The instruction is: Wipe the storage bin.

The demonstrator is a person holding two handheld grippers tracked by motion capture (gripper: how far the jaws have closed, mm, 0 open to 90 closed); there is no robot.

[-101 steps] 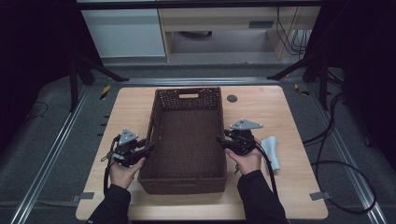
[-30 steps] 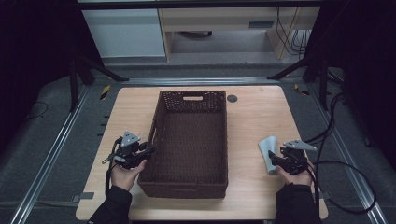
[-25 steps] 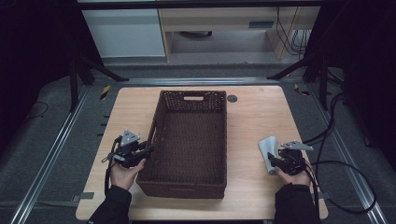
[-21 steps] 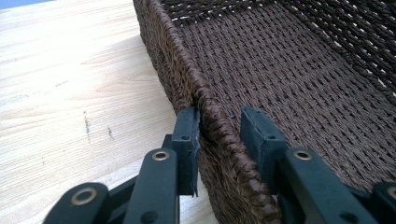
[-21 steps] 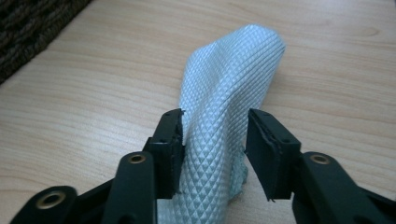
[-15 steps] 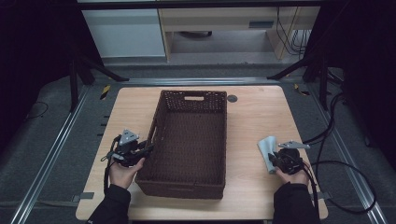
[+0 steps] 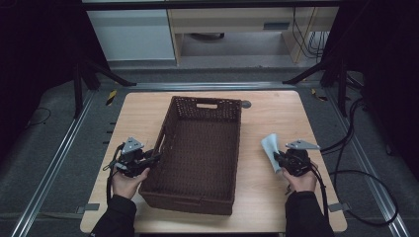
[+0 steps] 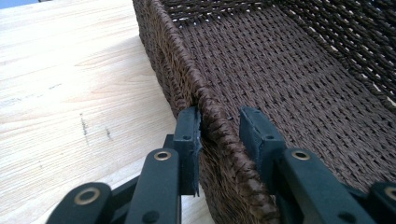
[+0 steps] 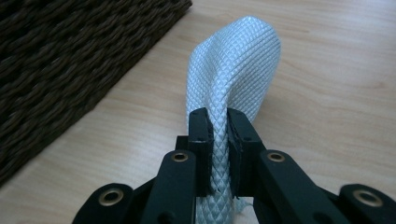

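Note:
A dark brown woven basket [image 7: 205, 102] lies on the wooden table [image 7: 276, 108], slightly askew, and its inside looks bare. My left gripper [image 7: 155, 158] straddles its left rim [image 8: 205, 107]; its jaws have just been closing, and they are shut on that rim. A white quilted cloth [image 7: 271, 145] lies right of the basket. My right gripper [image 7: 277, 159] has just closed on the cloth's near end. In the right gripper view the cloth [image 9: 233, 60] arches up from the shut jaws, with the basket wall [image 9: 60, 56] to the left.
A small dark round spot [image 7: 246, 104] sits at the basket's far right corner. Bare wood lies on both sides of the basket. Black cables [image 7: 353, 173] trail off the table's right edge, and metal rails run along the floor.
The right gripper's jaws closed on the cloth and shifted a little with it. The basket's near end swung slightly left with the left gripper on its rim.

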